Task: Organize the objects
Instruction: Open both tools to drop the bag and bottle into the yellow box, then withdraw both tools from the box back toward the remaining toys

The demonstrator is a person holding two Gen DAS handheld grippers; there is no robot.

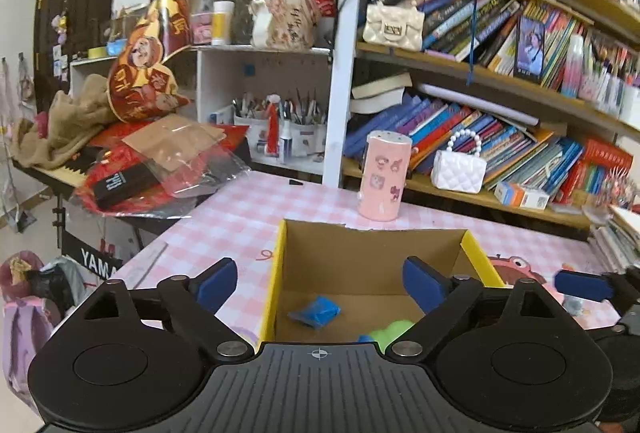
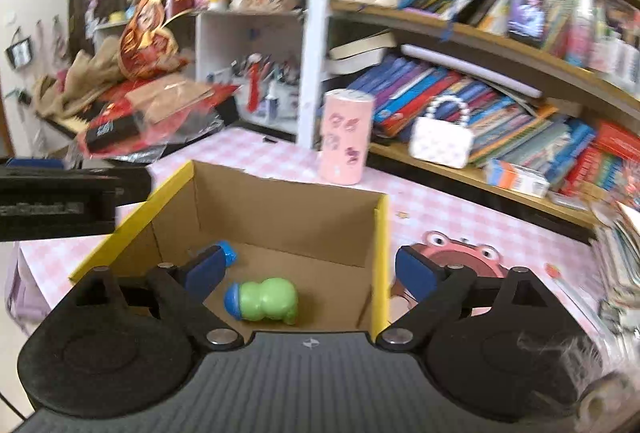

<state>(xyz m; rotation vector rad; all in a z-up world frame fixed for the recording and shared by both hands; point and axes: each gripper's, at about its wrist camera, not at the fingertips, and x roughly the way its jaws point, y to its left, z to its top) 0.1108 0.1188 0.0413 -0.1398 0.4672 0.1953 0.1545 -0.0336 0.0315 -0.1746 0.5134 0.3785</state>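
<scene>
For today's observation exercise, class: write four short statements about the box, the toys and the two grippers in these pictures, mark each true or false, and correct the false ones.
1. The cardboard box holds a green toy and a blue toy. True.
2. The left gripper grips the blue toy. False: its jaws are open and empty, above the box.
3. The pink canister stands upright on the checked tablecloth behind the box. True.
4. The right gripper is shut. False: its jaws are wide open, holding nothing.
</scene>
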